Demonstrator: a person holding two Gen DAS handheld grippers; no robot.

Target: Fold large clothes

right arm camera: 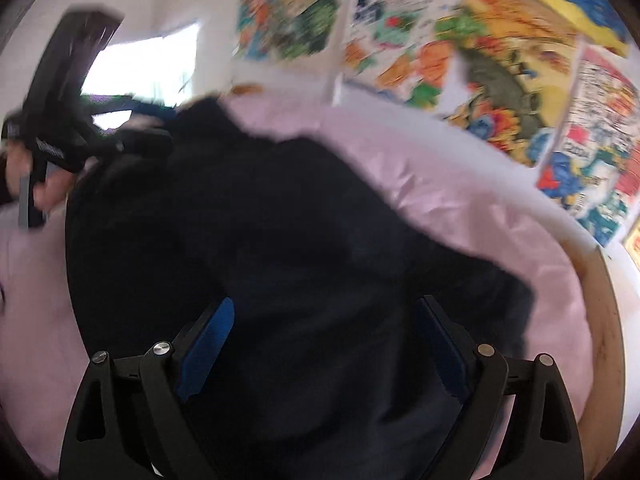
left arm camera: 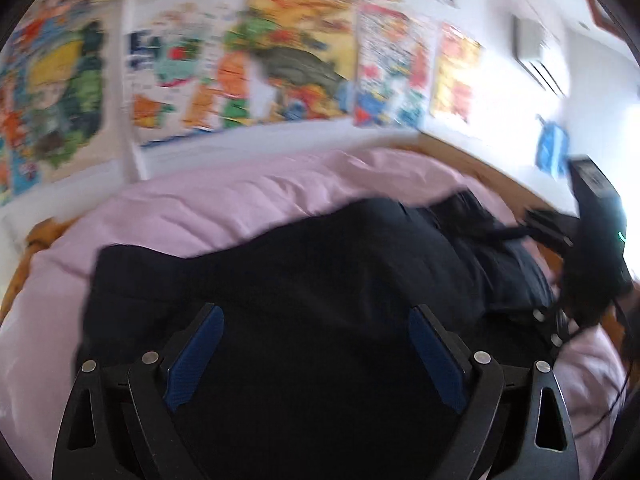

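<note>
A large black garment (left arm camera: 304, 272) lies spread on a pink bedsheet (left arm camera: 224, 200). My left gripper (left arm camera: 316, 332) is open, its blue pads wide apart just above the cloth, holding nothing. The right gripper shows at the garment's right end in the left wrist view (left arm camera: 548, 228). In the right wrist view the same garment (right arm camera: 280, 240) fills the middle, and my right gripper (right arm camera: 324, 328) is open above it and empty. The left gripper, held by a hand, shows at the garment's far left corner (right arm camera: 132, 140). Both views are motion-blurred.
A white wall with colourful comic posters (left arm camera: 280, 60) runs behind the bed. A wooden bed frame edge (right arm camera: 600, 320) borders the sheet on the right. A bright window (right arm camera: 152, 64) is at the left, and an air conditioner (left arm camera: 536, 52) is high on the wall.
</note>
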